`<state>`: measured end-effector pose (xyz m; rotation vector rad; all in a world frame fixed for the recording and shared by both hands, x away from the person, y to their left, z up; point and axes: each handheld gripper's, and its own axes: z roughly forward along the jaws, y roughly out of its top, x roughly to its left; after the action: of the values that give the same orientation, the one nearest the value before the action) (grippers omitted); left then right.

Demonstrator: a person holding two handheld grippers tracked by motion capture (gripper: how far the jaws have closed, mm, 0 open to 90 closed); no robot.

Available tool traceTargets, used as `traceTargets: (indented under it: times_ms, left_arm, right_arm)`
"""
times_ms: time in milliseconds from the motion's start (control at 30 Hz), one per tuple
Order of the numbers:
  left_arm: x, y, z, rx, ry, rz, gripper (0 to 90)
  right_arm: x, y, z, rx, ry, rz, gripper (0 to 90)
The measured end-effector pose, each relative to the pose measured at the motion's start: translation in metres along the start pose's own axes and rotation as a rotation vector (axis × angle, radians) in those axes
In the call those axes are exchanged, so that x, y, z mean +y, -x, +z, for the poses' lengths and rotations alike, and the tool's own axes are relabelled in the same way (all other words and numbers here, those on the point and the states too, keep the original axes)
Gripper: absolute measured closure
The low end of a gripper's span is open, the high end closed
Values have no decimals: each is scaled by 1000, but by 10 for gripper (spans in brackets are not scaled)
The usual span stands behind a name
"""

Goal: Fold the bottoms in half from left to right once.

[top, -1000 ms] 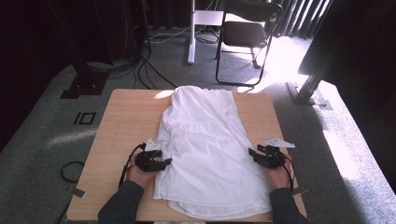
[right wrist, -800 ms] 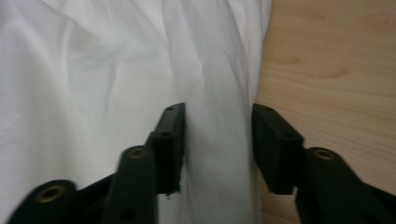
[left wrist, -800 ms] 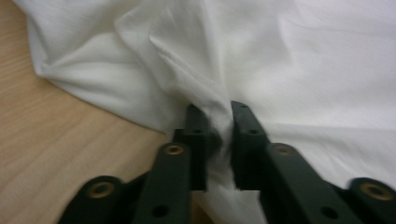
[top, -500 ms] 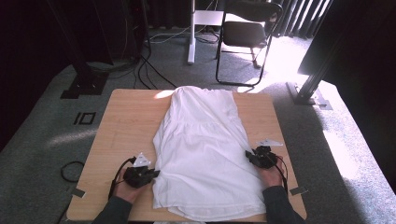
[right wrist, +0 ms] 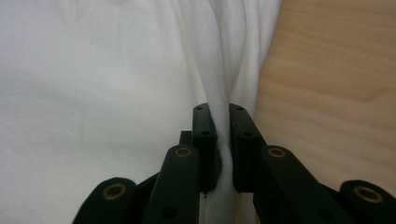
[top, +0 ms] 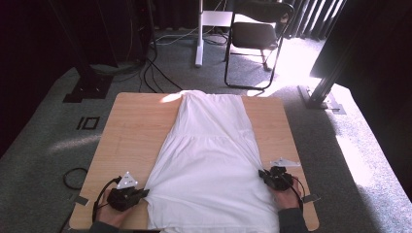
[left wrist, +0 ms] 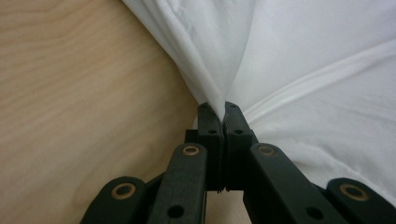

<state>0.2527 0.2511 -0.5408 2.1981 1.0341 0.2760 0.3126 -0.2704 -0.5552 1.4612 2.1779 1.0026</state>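
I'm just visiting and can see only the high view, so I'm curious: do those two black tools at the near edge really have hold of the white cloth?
Observer: Yes for the left gripper: its own view shows the jaws shut, with a bunched fold of the white garment pinched at their tips.
Operator: And the other one?
Observer: The right gripper has just been closing too; a ridge of fabric runs down between its jaws, and the pads press on it.
Operator: Is each at the cloth's edge?
Observer: Near it: bare wooden table lies right beside the left gripper's pinch, and the same beside the right gripper's.
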Motion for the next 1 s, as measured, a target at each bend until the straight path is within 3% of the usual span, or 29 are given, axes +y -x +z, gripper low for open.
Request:
traceTargets:
  times_ms: [133,233,300,333,367,467,600,700,733,767,1000]
  left_arm:
    - [-14,13,-6,-30,3,19,894]
    - [-19,24,-6,-44,-14,57,895]
    - [-18,24,-9,-43,21,55,888]
    - [-18,23,-10,-35,55,38,841]
    - [-17,20,-12,-27,86,19,719]
    - [-10,12,-20,-8,173,-5,585]
    - [10,3,-27,31,234,16,511]
    - [30,-5,-26,55,261,35,487]
    - [30,-5,-26,55,261,35,476]
    - [45,-13,-19,65,262,37,467]
    - [97,-33,28,93,246,43,453]
  right_arm:
    - [-13,-5,-13,9,-7,-3,825]
    - [-21,-5,-21,3,-11,3,825]
    - [-26,-5,-25,12,-8,16,824]
    - [-28,-5,-27,17,-5,21,820]
    - [-28,-5,-28,20,-2,24,802]
    - [-24,-5,-29,26,27,9,663]
    - [-6,-5,-31,36,88,2,527]
    - [14,-6,-27,48,120,-16,486]
    - [21,-6,-25,52,127,-25,481]
    - [30,-6,-20,54,136,-32,476]
    - [77,-11,18,51,137,-85,468]
